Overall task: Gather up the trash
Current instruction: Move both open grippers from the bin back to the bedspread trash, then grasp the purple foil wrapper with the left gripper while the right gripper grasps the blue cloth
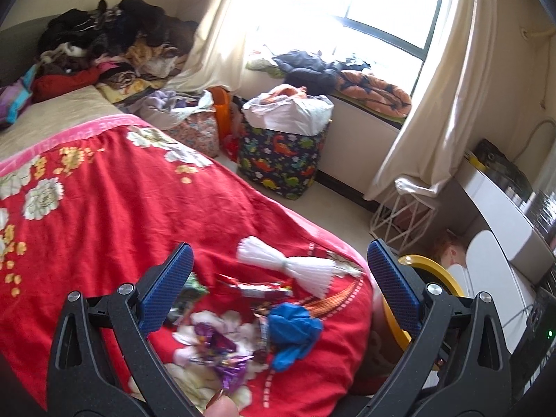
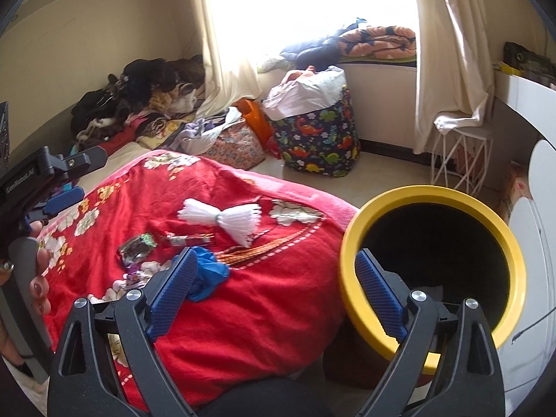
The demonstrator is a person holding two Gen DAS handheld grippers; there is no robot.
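So the trash is all bunched on the near corner of the bed, on the red blanket (image 2: 264, 299): a blue glove (image 2: 208, 272), a purple wrapper (image 1: 222, 351), a shiny wrapper (image 2: 137, 246), a long red wrapper (image 1: 260, 286) and a white tassel (image 2: 222, 219). Handy, since that corner sits just beside the bin (image 2: 434, 271), whose yellow rim stands right at the bed's edge with the mouth facing up. My guess is it was parked there so each piece only needs a short swing over.

The left tool (image 1: 278, 295) hangs over the pile with its jaws spread wide and nothing in them, the glove and purple wrapper lying between the blue pads. Looks lined up for a first grab, probably the glove since it's bulkiest.

The right tool (image 2: 274, 299) is also gaping and empty, one pad over the glove, the other over the bin's rim. It seems to be straddling the gap between bed and bin.

Soft blanket could bunch up in the pads, so a shallow pinch seems wise.
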